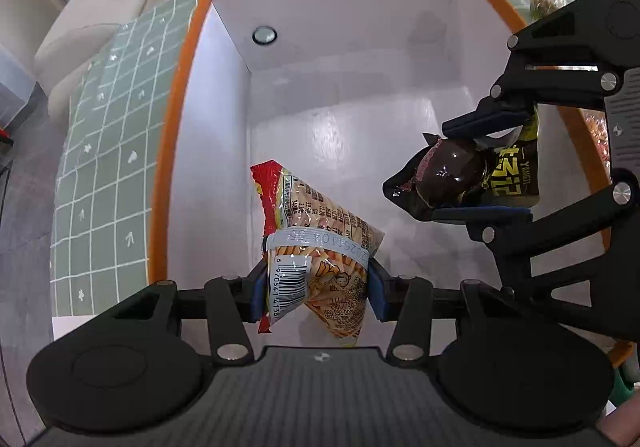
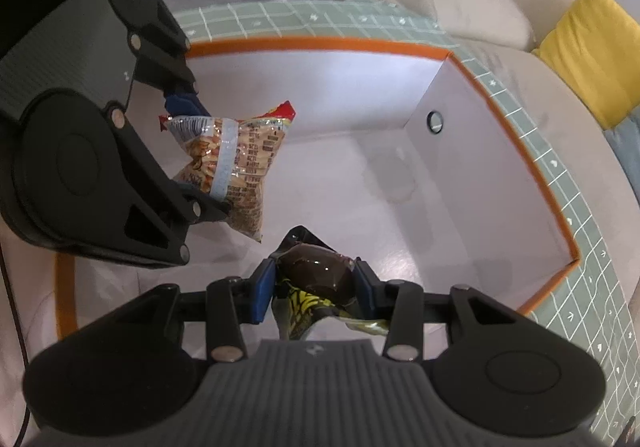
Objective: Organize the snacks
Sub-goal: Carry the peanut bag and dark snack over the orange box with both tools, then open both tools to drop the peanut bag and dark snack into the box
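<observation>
The left claw (image 1: pixel 318 289) clamps a red-topped clear packet of stick snacks (image 1: pixel 316 243) at lower centre; the right claw (image 2: pixel 314 293) clamps a dark glossy packet with yellow lettering (image 2: pixel 316 275), both over the white orange-rimmed box (image 1: pixel 180 95).

A beige sofa (image 2: pixel 460 7) stands beyond the green grid-patterned cloth (image 1: pixel 104 151). A yellow cushion (image 2: pixel 592 47) rests on it.
</observation>
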Tool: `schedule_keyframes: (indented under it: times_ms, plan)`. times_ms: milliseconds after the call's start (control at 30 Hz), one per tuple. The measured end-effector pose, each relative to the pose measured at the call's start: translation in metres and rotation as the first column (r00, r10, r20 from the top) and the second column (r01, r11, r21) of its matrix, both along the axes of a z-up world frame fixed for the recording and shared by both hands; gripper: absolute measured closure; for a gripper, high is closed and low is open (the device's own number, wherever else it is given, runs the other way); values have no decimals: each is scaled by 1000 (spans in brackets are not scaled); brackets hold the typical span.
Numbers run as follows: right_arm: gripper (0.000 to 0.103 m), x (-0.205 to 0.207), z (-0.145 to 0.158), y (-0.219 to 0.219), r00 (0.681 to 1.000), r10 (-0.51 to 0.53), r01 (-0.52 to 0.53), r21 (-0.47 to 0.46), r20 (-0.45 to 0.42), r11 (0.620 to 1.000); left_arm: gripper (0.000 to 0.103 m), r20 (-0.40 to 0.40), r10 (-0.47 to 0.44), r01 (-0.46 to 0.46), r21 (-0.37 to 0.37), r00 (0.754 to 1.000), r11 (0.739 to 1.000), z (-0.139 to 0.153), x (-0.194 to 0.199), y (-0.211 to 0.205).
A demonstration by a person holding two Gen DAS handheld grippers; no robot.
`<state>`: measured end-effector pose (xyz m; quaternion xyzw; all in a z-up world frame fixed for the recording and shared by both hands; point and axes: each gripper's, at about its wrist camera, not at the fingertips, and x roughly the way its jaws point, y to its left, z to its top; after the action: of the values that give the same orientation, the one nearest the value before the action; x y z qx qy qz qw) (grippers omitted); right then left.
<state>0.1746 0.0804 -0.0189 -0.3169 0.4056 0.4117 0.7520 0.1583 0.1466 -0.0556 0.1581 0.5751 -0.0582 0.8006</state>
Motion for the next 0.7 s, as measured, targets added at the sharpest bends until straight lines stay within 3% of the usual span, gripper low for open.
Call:
schedule_keyframes:
  times_ms: [267, 700]
  plan:
    - [60, -4, -12, 5, 1000, 18, -19, -42, -21, 999, 47, -45, 26, -26, 16, 999, 1000, -9, 5, 5]
    - [57, 5, -21, 11, 1000, 10, -12, -80, -20, 997, 39, -30, 27, -26, 13, 999, 1000, -6, -1, 3]
